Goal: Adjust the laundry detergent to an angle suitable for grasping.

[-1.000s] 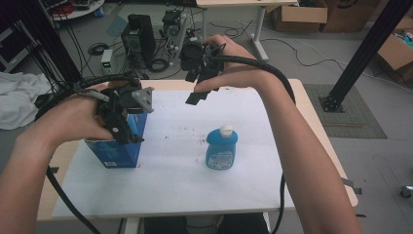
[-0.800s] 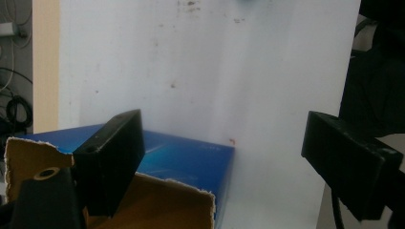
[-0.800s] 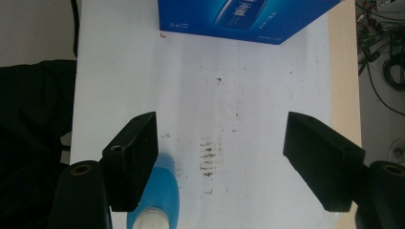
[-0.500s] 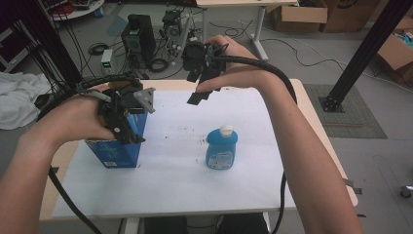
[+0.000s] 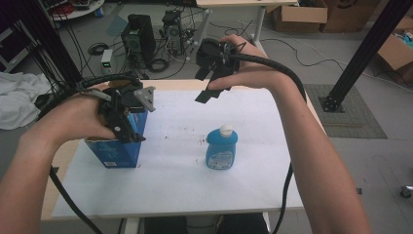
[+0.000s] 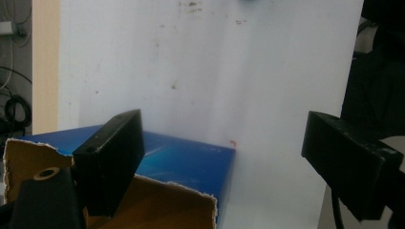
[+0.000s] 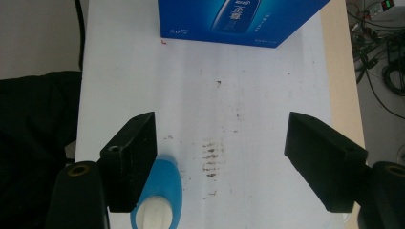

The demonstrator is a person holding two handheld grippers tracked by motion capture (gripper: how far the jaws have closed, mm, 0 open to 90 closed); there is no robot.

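Note:
A blue cardboard box with a torn open top stands at the table's left. My left gripper hovers over its opening, open. In the left gripper view the gripper has one jaw above the box and its brown flaps, the other over bare table. A blue bottle with a white cap stands upright mid-table. My right gripper is raised above the table's far edge, open. In the right gripper view the gripper looks down on the bottle, beside its left jaw, and the box beyond.
The table has a white top with small dark stains. Beyond its far edge, computer towers and cables lie on the floor. A white cloth sits left of the table, and a black post slants at the right.
My right gripper has drifted slightly to the right above the table's far edge. The left gripper stays over the box, and both grippers remain open.

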